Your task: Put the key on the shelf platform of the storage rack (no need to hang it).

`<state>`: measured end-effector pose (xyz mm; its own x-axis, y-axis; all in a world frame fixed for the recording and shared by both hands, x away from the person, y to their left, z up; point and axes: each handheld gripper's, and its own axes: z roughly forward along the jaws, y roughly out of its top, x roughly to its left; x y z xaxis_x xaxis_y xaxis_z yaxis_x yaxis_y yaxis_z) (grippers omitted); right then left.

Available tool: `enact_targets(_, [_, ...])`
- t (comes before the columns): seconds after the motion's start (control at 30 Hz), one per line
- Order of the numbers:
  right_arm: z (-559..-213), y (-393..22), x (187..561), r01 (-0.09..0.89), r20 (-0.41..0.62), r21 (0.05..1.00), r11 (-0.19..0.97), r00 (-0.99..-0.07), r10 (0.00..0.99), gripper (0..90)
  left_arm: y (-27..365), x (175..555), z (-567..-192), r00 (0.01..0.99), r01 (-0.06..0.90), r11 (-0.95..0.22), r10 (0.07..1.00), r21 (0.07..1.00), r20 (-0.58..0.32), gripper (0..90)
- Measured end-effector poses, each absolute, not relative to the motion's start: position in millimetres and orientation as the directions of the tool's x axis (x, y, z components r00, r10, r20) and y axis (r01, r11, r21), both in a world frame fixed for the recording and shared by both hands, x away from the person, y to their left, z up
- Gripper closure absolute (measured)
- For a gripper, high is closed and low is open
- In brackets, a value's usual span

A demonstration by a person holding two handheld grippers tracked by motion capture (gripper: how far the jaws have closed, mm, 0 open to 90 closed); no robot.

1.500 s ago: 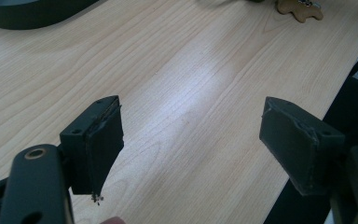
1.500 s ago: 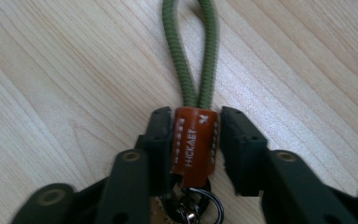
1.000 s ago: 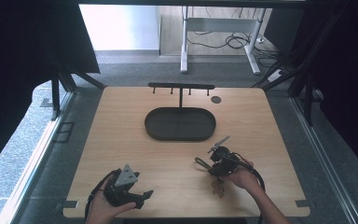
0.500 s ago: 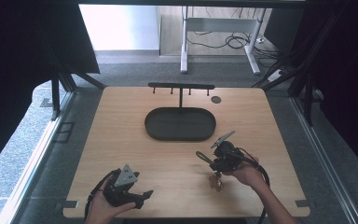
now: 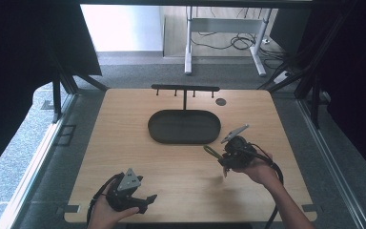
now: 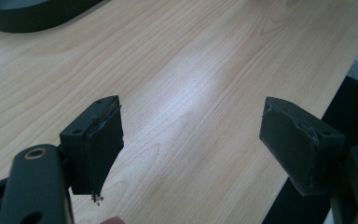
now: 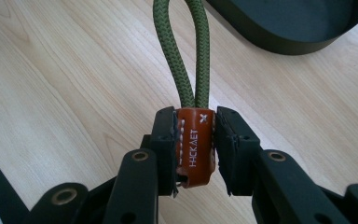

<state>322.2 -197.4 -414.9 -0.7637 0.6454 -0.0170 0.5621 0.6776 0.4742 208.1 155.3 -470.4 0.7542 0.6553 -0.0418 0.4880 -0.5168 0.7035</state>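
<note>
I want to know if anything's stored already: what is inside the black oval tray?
The black oval tray looks empty in the high view: just its dark floor. The right gripper, shut on a green cord loop with a brown leather tab, is beside the tray, not in it.

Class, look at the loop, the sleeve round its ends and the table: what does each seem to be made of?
Loop: olive braided cord, likely nylon; the woven pattern shows. Sleeve: brown leather by its look, smooth, with white stitching and stamped letters. Table: pale wood or wood-look laminate; a streaked grain and soft sheen show.
</note>
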Motion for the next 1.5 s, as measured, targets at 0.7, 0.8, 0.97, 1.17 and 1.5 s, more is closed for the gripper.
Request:
enact_targets(0.7, [-393,-189,333,0.530,-0.043,0.490,0.692,-0.778,0.626,69.8,153,208,-471,0.760,0.488,-0.524,0.649,0.698,-0.044,21.9])
enact_targets(0.8, [-390,-187,336,0.526,-0.045,0.490,0.695,-0.781,0.623,69.8,153,209,-472,0.760,0.489,-0.523,0.649,0.698,-0.045,21.9])
enact_targets(0.97, [-386,-186,339,0.526,-0.046,0.491,0.694,-0.780,0.624,69.8,153,209,-472,0.760,0.489,-0.525,0.648,0.697,-0.045,21.9])
enact_targets(1.17, [-380,-184,346,0.520,-0.049,0.495,0.696,-0.783,0.620,69.8,153,209,-472,0.760,0.489,-0.525,0.648,0.697,-0.045,21.9])
enact_targets(1.5, [-375,-182,357,0.514,-0.049,0.490,0.704,-0.790,0.611,69.8,153,209,-472,0.760,0.489,-0.526,0.648,0.696,-0.044,21.9])
